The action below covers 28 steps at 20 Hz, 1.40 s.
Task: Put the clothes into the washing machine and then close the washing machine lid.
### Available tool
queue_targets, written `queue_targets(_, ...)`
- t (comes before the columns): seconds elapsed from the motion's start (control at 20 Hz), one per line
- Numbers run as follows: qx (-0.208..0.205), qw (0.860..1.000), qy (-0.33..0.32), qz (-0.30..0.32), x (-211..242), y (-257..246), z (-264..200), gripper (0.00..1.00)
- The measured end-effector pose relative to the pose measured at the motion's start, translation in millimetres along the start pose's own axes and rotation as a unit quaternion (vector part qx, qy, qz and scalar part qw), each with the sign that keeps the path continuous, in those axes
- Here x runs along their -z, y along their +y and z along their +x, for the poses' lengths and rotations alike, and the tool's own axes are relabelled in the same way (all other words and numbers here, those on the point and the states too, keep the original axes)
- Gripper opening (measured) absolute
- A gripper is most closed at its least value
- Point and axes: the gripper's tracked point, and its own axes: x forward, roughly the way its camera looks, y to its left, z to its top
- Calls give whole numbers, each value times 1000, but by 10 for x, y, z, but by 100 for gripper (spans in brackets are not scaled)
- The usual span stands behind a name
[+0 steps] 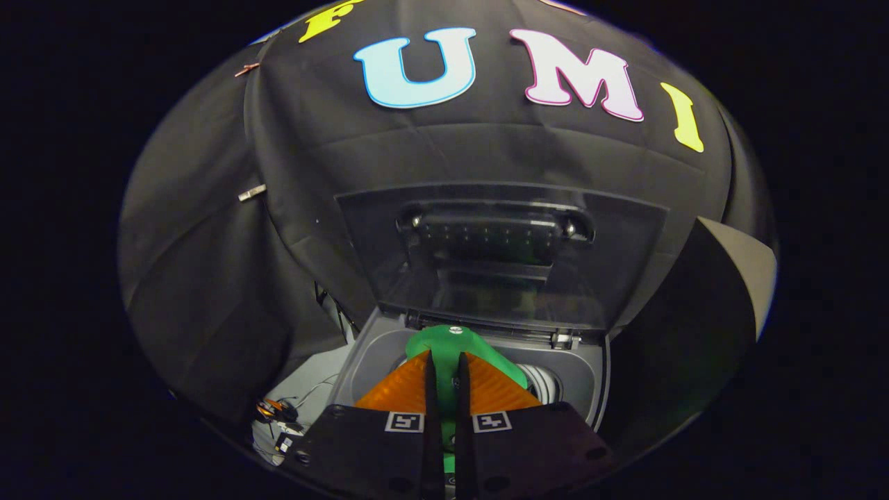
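My gripper [445, 360] is shut on a green garment [448, 342]; a narrow strip of the cloth shows between the two fingers and bunches up just past their tips. I hold it above the grey top-loading washing machine [371, 357], over its opening. Part of the ribbed metal drum [545, 382] shows to the right of the fingers. The dark see-through lid [500, 257] stands raised upright behind the opening, hinged at the machine's far edge.
Left of the machine, on a pale floor, lies a tangle of cables and small devices [278, 417]. A grey panel [746, 271] stands to the right. Black cloth walls close in behind and on both sides.
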Motion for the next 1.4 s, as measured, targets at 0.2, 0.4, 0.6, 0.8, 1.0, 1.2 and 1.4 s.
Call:
queue_targets(0.2, 25, 1000, 6, -3, 222, -117, 281, 11)
queue_targets(0.4, 48, 999, 14, -11, 413, -239, 461, 13)
queue_targets(0.6, 71, 997, 10, 4, 583, -347, 566, 70)
queue_targets(0.8, 67, 997, -4, 46, 646, -376, 551, 100)
queue_targets(1.0, 57, 995, -80, 27, 314, -373, 298, 99)
queue_targets(1.2, 61, 979, -196, 9, -323, -365, -165, 99)
queue_targets(1.4, 49, 958, -282, -7, -1016, -236, -691, 99)
